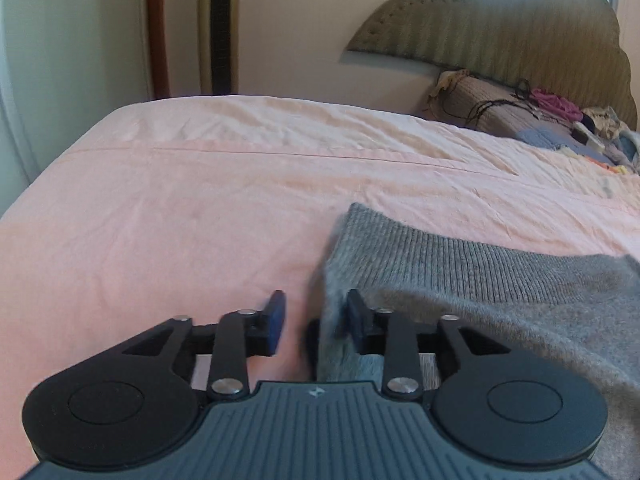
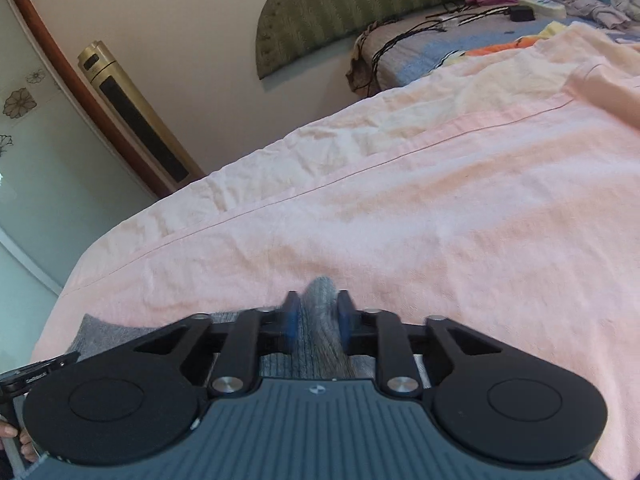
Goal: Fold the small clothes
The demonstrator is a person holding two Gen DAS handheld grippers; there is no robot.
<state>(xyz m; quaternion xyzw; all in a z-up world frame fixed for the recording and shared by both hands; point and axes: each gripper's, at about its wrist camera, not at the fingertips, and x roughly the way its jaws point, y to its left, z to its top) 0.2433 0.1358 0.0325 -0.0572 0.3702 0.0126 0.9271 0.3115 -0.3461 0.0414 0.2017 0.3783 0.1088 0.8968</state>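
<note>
Left wrist view: left gripper (image 1: 314,322) spread, grey knit garment (image 1: 460,280) edge between jaws, pink sheet (image 1: 180,208) at 11 o'clock. Right gripper (image 2: 317,322) straddles blurred grey fold; cannot tell if pinching.

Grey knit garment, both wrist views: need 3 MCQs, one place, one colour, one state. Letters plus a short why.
1. Where does the grey knit garment lie?
A. on the pink bedsheet
B. on the floor
C. over the headboard

2. What colour are the pads on the left claw?
A. red
B. blue
C. white

3. In the right wrist view, what is between the fingers of the right claw?
A. nothing
B. a cable
C. a raised fold of the grey knit

Answers:
1 A: the knit rests flat on the pink sheet, well short of the headboard.
2 B: both pads show blue against the black fingers.
3 C: a grey ridge stands up in the gap between the two pads; motion blur hides whether they press on it.
</note>
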